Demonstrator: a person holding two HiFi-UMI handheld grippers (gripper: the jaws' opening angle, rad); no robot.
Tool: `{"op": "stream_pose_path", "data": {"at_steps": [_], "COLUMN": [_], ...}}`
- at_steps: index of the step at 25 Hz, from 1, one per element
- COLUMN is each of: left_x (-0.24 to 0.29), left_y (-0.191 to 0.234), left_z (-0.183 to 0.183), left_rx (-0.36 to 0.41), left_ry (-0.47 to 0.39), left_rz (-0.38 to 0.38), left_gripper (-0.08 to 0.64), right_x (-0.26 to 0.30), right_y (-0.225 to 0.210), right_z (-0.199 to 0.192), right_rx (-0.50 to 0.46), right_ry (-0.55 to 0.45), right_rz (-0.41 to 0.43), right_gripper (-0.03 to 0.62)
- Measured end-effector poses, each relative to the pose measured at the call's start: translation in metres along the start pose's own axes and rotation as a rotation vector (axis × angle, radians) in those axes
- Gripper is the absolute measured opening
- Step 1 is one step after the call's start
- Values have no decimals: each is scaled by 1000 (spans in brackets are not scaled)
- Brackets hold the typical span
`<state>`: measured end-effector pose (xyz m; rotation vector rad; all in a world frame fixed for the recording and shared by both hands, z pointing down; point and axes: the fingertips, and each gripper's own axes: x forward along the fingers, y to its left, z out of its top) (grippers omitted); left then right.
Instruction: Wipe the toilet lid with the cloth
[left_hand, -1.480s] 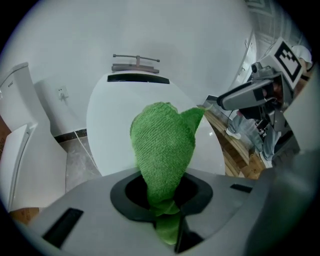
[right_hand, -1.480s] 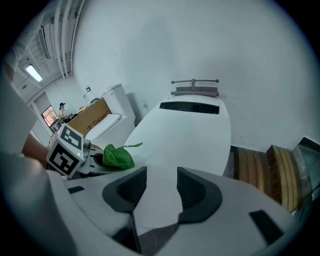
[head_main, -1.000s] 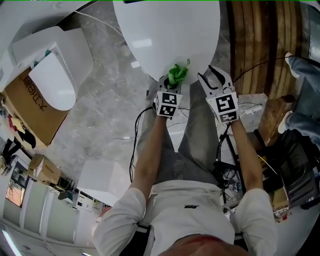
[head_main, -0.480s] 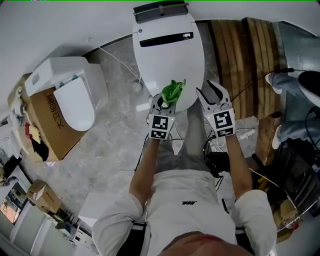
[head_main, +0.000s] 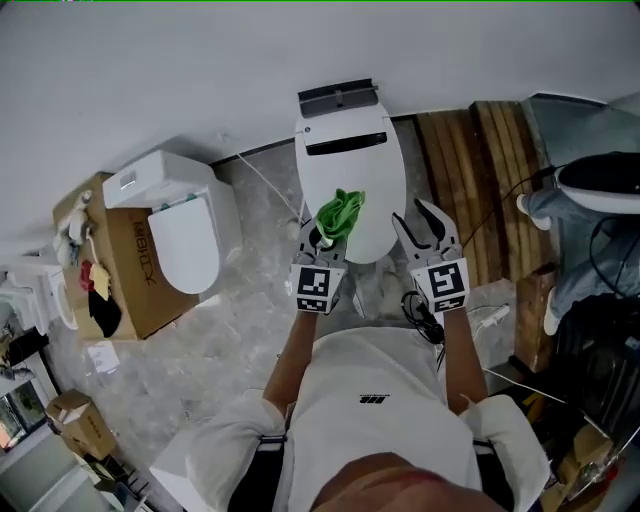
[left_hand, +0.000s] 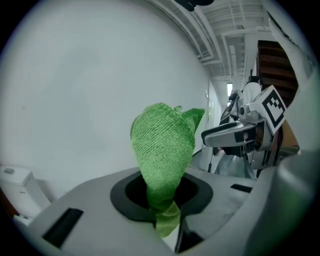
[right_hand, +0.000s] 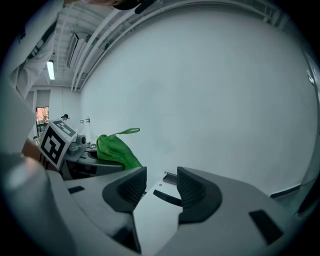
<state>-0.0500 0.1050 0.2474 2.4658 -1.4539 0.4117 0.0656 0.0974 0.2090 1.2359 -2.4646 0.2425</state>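
1. Two white toilets stand on a grey stone-pattern floor (head_main: 230, 330) against a plain white wall (head_main: 200, 70), which fills the head view from 10 to 2 o'clock.
2. At 9 o'clock a brown cardboard box (head_main: 130, 275) stands on the floor. Red and black things (head_main: 96, 290) show at its left edge; I cannot tell if they lie inside it.
3. Just right of the box is the second toilet (head_main: 185, 240), with its lid closed.
4. At 12 o'clock is the toilet lid (head_main: 350, 170), closed, with a dark strip near its back end.
5. The left gripper (head_main: 322, 240) (left_hand: 165, 200) has its jaws pressed together on the green cloth (head_main: 340, 212) (left_hand: 162, 145). The cloth stands up from the jaws toward 12 o'clock and shows over the front end of the lid. I cannot tell if it touches the lid.
6. The right gripper (head_main: 420, 228) (right_hand: 161, 187) is just beside the left one, at its 3 o'clock. Its jaws are apart and nothing is between them.
7. Black cables (head_main: 425, 320) lie on the floor below the right gripper.
8. At 2 o'clock brown wooden planks (head_main: 490, 190) lie along the floor, and at 3 o'clock another person's shoe (head_main: 600, 178) shows.
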Motion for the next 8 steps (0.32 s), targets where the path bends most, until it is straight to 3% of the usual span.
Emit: {"op": "stream_pose_path", "data": {"at_steps": [8], "left_x": [-45], "left_y": [-65], "left_z": [70], "left_rx": [90], "left_ry": [-94], "left_rz": [124], "left_gripper": [84], "right_x": [-83], "right_y": [-19], "right_z": [53], "right_rx": [-46], "right_ry": [-161], "right_rz": [102], "right_gripper": [202]}}
